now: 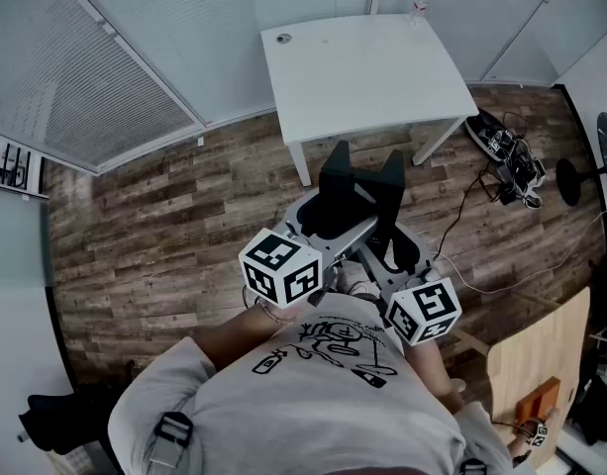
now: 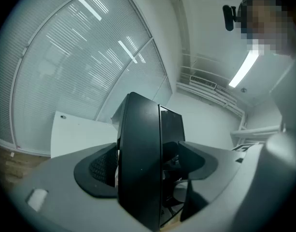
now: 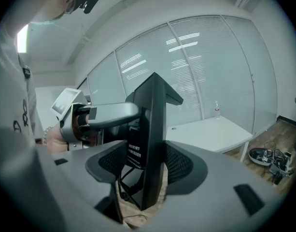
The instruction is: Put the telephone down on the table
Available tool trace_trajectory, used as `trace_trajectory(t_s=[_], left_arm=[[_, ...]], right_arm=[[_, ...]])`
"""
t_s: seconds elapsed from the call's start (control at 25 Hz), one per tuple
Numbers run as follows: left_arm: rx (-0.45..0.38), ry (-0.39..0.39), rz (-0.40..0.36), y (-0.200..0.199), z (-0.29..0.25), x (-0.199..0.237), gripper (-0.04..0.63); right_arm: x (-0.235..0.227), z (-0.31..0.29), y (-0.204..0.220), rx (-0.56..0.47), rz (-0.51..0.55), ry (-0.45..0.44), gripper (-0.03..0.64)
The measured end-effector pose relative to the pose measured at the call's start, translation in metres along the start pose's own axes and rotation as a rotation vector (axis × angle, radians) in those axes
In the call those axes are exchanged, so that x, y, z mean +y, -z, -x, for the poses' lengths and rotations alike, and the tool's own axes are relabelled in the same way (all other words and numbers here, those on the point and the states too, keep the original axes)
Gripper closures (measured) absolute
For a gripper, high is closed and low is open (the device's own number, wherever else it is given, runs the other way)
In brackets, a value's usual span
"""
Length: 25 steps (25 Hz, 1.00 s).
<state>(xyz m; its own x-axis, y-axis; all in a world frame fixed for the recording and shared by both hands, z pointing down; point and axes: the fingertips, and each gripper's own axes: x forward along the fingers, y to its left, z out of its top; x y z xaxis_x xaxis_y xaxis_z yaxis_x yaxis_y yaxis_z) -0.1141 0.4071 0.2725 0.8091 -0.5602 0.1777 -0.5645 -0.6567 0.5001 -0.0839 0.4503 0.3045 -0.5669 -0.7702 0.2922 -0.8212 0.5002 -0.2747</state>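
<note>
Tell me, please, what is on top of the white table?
A small bottle stands at the far right corner of the white table; a small round fitting sits near the far left. The head view shows the whole top; no part is covered.

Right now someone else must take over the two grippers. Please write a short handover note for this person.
Grippers: the left gripper and the right gripper are both shut on the telephone, one from each side.
Place: the telephone is held in the air over the wooden floor, short of the white table. A bottle stands at the table's far corner.
Done: the telephone is gripped.
Left: carry it to the table, set it down, open both grippers.
</note>
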Motion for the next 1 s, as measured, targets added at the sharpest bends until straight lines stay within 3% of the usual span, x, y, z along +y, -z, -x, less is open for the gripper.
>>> trace_trajectory(t_s=[0.44,1.0], left_arm=[[0.002,-0.010,0.018,-0.002,-0.011,0.011,0.230],[0.009,-0.030,0.024,-0.026,-0.091,0.034,0.230]], right_arm=[[-0.012,-0.011,-0.002,0.002,-0.002,-0.009,0.385],[-0.088,-0.041,-0.028,0.014,-0.014,-0.027,0.385]])
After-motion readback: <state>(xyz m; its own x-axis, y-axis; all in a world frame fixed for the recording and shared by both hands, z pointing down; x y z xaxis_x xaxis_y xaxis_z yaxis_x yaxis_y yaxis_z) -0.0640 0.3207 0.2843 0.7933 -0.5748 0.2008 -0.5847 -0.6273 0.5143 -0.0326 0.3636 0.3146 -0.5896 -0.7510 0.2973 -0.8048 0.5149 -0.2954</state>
